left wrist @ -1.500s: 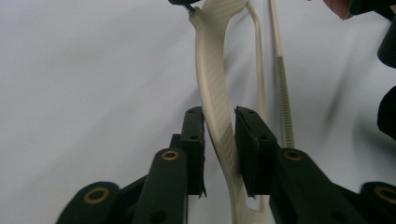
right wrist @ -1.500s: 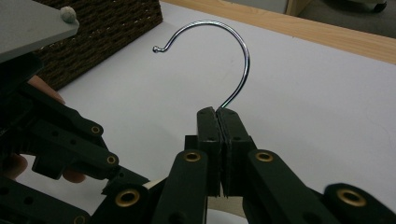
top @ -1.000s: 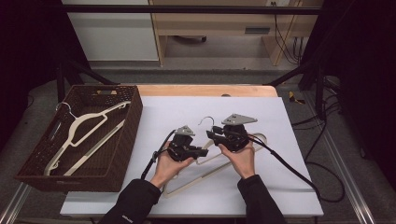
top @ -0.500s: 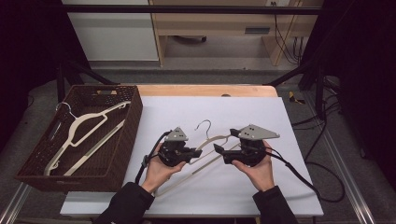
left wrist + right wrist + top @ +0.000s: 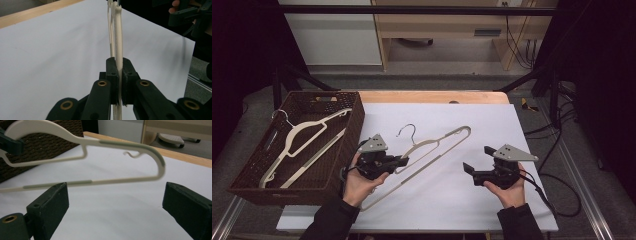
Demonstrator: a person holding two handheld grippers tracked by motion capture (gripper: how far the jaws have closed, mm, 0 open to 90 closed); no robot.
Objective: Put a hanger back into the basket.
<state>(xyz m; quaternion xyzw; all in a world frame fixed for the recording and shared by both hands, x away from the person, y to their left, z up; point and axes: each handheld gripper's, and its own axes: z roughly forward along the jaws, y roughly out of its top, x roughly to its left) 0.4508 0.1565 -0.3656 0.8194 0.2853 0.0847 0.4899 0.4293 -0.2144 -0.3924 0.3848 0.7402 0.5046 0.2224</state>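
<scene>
A cream plastic hanger (image 5: pixel 432 145) with a metal hook hangs tilted over the white table sheet (image 5: pixel 452 200). My left gripper (image 5: pixel 404 160) is shut on the hanger's shoulder. In the left gripper view its pads (image 5: pixel 111 75) pinch the cream bar (image 5: pixel 118 37). My right gripper (image 5: pixel 473 159) stands open to the right of the hanger, apart from it. Its jaws have just been opening, and nothing is between them. In the right gripper view the hanger (image 5: pixel 117 145) floats beyond the wide-set pads (image 5: pixel 50 202).
A dark wicker basket (image 5: pixel 354 120) at the table's left holds two more cream hangers (image 5: pixel 302 132). A wooden strip (image 5: pixel 432 96) runs along the table's far edge. Cables trail off the right side.
The two grippers, close together on the hanger before, have drawn apart. The right one let go and moved right. The left one carried the hanger leftward and a little up.
</scene>
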